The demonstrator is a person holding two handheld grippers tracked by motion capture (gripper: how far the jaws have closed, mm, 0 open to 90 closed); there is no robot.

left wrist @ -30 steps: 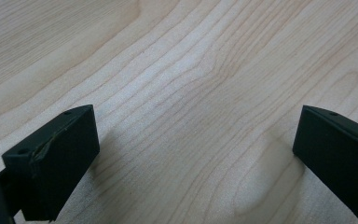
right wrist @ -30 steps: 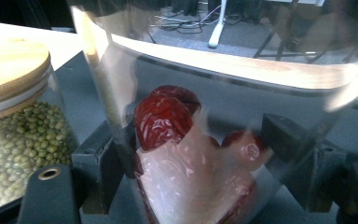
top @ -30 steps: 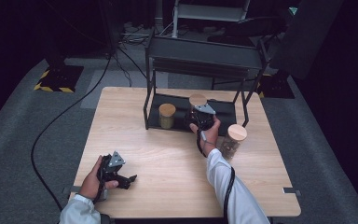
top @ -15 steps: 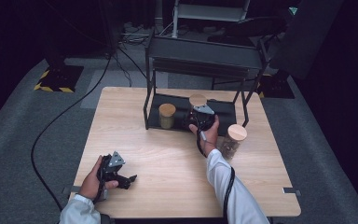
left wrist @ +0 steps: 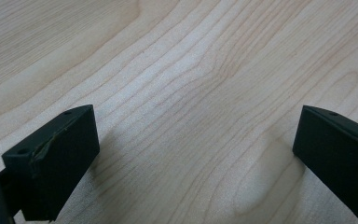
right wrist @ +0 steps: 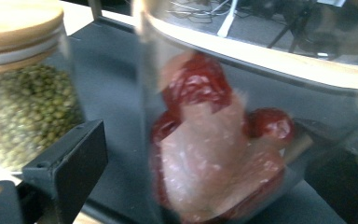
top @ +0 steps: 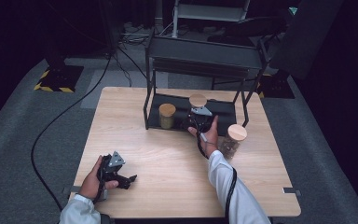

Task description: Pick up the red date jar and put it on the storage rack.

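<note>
The wooden table (top: pixel 168 158) stands on grey carpet in a dark room. On its far side, the black rack (top: pixel 200 70) holds two jars. The jar of red fruit (right wrist: pixel 214 140) now stands there, between the right gripper (top: pixel 196 122), whose jaws have just been opening. One jar (top: pixel 230 140) waits on the table. The left gripper (top: pixel 121 177) rests open.

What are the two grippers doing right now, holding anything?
Left gripper: open, empty, low over the table.
Right gripper: jaws just opened, letting go of the jar of red fruit between them.
</note>
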